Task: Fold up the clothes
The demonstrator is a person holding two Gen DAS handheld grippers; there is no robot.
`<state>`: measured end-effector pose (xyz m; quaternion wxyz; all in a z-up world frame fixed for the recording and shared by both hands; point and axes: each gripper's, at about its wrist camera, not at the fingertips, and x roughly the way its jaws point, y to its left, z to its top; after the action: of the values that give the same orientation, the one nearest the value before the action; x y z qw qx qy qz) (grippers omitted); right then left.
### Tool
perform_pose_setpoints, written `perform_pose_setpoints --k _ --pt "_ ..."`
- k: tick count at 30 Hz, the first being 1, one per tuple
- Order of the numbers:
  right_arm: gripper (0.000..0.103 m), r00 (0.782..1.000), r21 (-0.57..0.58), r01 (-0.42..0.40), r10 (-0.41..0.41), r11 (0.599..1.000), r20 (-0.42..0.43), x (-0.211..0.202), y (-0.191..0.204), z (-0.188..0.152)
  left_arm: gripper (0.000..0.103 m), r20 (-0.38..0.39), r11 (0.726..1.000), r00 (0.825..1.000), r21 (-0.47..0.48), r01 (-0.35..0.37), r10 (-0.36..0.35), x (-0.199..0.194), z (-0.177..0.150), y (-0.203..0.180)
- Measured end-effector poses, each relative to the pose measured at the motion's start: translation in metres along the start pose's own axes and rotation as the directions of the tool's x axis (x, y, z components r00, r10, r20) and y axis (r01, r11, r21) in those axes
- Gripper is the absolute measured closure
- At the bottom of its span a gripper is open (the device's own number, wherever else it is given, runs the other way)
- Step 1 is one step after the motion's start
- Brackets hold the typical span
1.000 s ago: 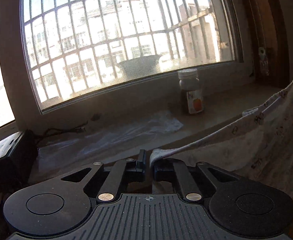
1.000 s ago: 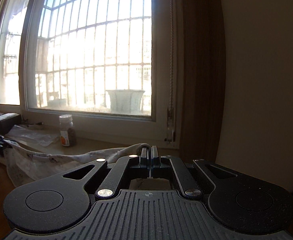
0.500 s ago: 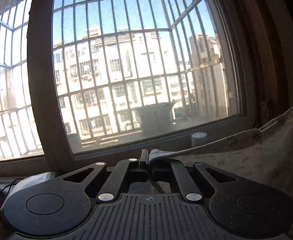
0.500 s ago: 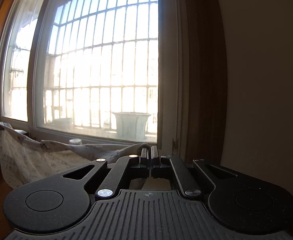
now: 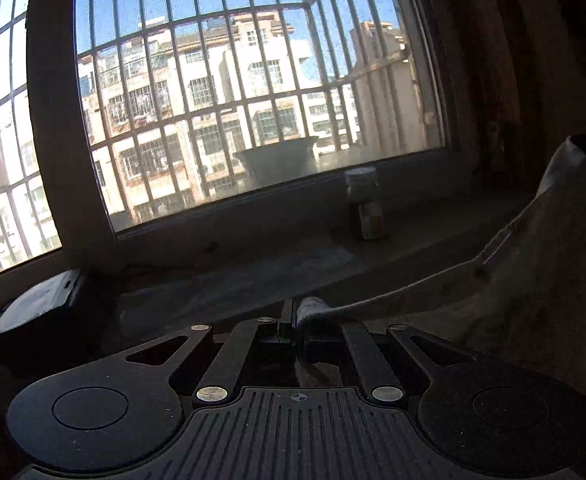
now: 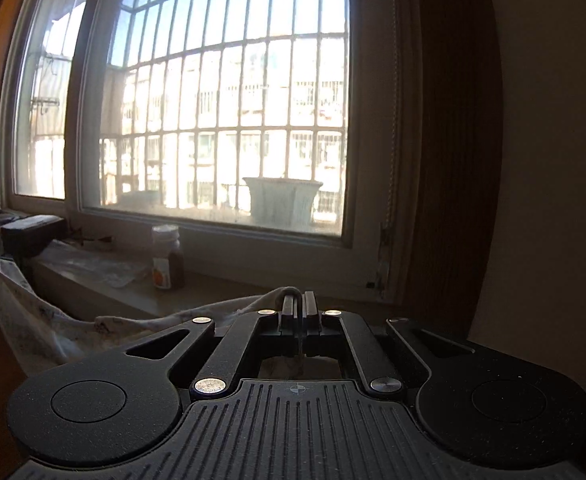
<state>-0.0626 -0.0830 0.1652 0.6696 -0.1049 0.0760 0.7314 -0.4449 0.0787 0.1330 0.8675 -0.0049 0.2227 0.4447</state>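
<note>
From the left wrist camera, the left gripper [image 5: 297, 312] has its jaws squeezed tight on a corner of the pale cloth [image 5: 533, 300]. The cloth's top edge runs from the jaws up and to the right, to a high point near the right side of the picture. Below that edge the cloth hangs down like a sheet and fills the lower right. Ahead is a window sill [image 5: 433, 232], past the fingers. A small bottle [image 5: 367, 206] with a white cap stands on the sill, apart from the cloth. A black box [image 5: 41, 320] sits to the left. The barred window [image 5: 233, 92] is behind it all. Between the jaws and the bottle the sill is open.

From the right wrist camera, the right gripper [image 6: 299, 306] has its jaws closed together on another bit of the cloth [image 6: 53, 320]. The cloth bunches over the left finger and sags away to the left, down low, toward the other gripper at the far left edge. The bottle [image 6: 167, 256] stands on the sill [image 6: 233, 292] beyond the cloth, with a clear plastic sheet [image 6: 93, 268] lying next to it. The black box [image 6: 33, 232] is farther left. A dark curtain [image 6: 453, 140] hangs to the right of the window [image 6: 233, 120], and a plain wall [image 6: 553, 160] is beside it.
</note>
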Motion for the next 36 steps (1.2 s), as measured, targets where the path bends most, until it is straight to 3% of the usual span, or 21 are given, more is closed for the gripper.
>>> perform_pose_setpoints --k 7,8,10,16,18,21,28,31,32,36 --pt "0.099 0.984 -0.03 -0.02 0.015 0.999 -0.176 0.032 0.017 -0.03 0.1 -0.104 0.999 0.995 -0.04 0.007 -0.011 0.02 -0.037 0.006" --pt "0.095 0.982 -0.029 -0.019 0.013 0.999 -0.186 0.034 0.018 -0.032 0.098 -0.119 0.999 0.993 -0.046 0.007 -0.013 0.023 -0.043 0.007" --pt "0.088 0.981 -0.027 -0.017 0.011 1.0 -0.194 0.033 0.021 -0.033 0.086 -0.148 0.998 0.989 -0.058 0.008 -0.017 0.029 -0.053 0.009" --pt "0.083 0.979 -0.02 -0.006 0.002 1.0 -0.205 0.029 0.03 -0.035 0.053 -0.104 0.993 0.99 -0.081 0.086 -0.094 0.011 -0.043 0.005" --pt "0.083 0.983 -0.02 0.003 -0.007 1.0 -0.181 0.025 0.033 -0.032 0.05 -0.087 0.99 0.989 -0.088 0.113 -0.12 0.005 -0.039 0.003" --pt "0.083 0.983 0.005 -0.047 0.047 0.999 -0.175 0.021 0.041 -0.031 0.047 -0.062 0.983 0.985 -0.097 0.153 -0.16 -0.005 -0.034 0.001" --pt "0.083 0.938 0.062 -0.205 0.215 0.977 -0.274 0.038 0.087 -0.059 0.038 -0.023 0.979 0.981 -0.061 0.193 -0.195 -0.001 -0.013 -0.036" --pt "0.077 0.924 0.059 -0.227 0.234 0.972 -0.303 0.051 0.104 -0.069 0.035 -0.021 0.975 0.976 -0.046 0.217 -0.218 0.008 -0.008 -0.052" --pt "0.07 0.922 0.055 -0.232 0.238 0.971 -0.306 0.056 0.108 -0.07 0.034 -0.032 0.973 0.973 -0.031 0.227 -0.228 0.015 -0.007 -0.06" --pt "0.064 0.922 0.013 -0.232 0.225 0.973 -0.316 0.069 0.118 -0.075 0.033 -0.1 0.959 0.955 0.009 0.283 -0.281 0.053 -0.004 -0.088"
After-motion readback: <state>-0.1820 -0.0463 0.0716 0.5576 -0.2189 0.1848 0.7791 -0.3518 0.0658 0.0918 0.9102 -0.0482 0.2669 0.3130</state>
